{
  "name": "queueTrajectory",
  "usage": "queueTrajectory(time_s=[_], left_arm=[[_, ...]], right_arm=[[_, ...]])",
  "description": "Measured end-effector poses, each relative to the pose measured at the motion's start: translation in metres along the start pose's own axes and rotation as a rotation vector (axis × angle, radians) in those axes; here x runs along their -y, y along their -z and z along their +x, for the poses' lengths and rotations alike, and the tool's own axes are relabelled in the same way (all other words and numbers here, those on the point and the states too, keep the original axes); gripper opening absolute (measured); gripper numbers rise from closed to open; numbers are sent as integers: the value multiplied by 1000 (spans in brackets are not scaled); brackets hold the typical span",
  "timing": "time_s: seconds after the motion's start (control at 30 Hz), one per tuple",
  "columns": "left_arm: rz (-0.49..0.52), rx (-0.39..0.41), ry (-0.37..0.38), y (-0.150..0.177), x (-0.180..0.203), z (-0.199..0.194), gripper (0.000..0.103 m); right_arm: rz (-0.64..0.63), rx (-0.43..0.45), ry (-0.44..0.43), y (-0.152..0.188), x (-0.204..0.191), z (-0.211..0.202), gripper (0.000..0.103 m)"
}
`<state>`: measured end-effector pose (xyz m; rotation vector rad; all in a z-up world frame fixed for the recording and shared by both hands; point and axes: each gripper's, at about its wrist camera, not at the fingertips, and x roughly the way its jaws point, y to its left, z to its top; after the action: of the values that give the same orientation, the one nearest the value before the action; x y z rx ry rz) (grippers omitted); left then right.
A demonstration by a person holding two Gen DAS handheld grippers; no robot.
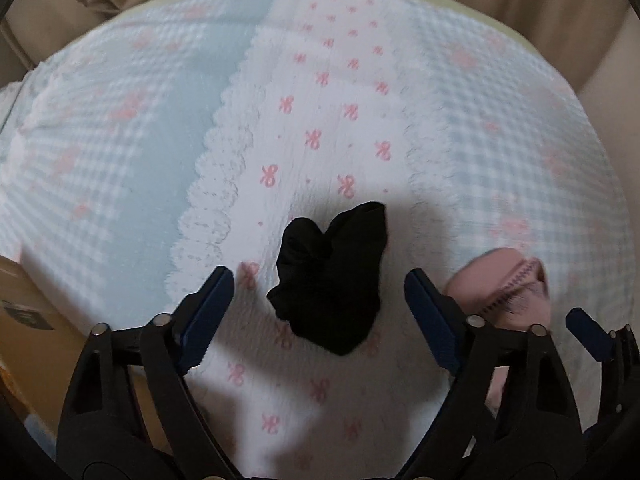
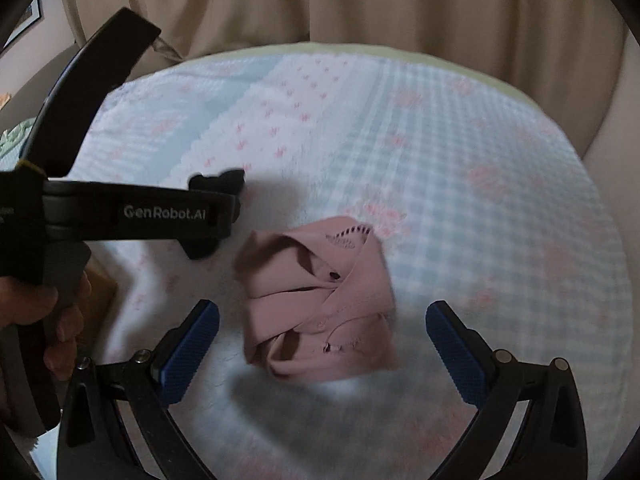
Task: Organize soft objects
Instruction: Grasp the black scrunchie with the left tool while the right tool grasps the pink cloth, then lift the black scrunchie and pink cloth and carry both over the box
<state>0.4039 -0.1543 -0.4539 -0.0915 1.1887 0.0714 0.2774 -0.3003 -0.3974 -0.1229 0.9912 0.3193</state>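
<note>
I'm at the reach-in step: my left gripper (image 1: pixel 318 308) straddles the black sock (image 1: pixel 330 280) mid-bed, jaws wide, nothing held. My right gripper (image 2: pixel 322 340) brackets the pink garment (image 2: pixel 320 308) likewise. Next, both must drop and pinch their 2 bundles.

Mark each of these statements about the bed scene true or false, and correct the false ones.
1. A black garment lies between the left tongs' fingers. True.
2. The left tongs are clamped shut on it. False: the pads stand clear of it on both sides.
3. A pink garment lies crumpled on the bedspread. True.
4. The right tongs hold the pink garment in the air. False: they are open, and it rests on the bedspread.
5. The bedspread is plain red. False: it is pale blue and white with pink bows.
</note>
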Motion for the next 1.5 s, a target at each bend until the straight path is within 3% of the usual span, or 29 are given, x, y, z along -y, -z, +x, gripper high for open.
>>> queueTrajectory(time_s=[0.13,0.2,0.3,0.5,0.93,1.23,1.5], left_arm=[[8,-9,4,0,1,13,66],[19,-1,7,-1,1,13,45],[19,5,19,-3,-1,10,25],[18,16,42,-6,-1,2,17],[36,106,82,-10,6,-69,17],[58,216,113,-8,5,-174,17],[64,290,138,7,-18,-279,17]], right_arm=[[-20,-7,-8,-1,1,19,92],[-34,-9,-21,-2,0,25,80],[-66,-1,-12,-6,-4,29,62],[-53,24,-19,-10,-4,20,35],[9,106,52,-33,3,-44,32],[37,208,126,-57,-13,-146,32],[42,259,139,-79,-49,-241,32]])
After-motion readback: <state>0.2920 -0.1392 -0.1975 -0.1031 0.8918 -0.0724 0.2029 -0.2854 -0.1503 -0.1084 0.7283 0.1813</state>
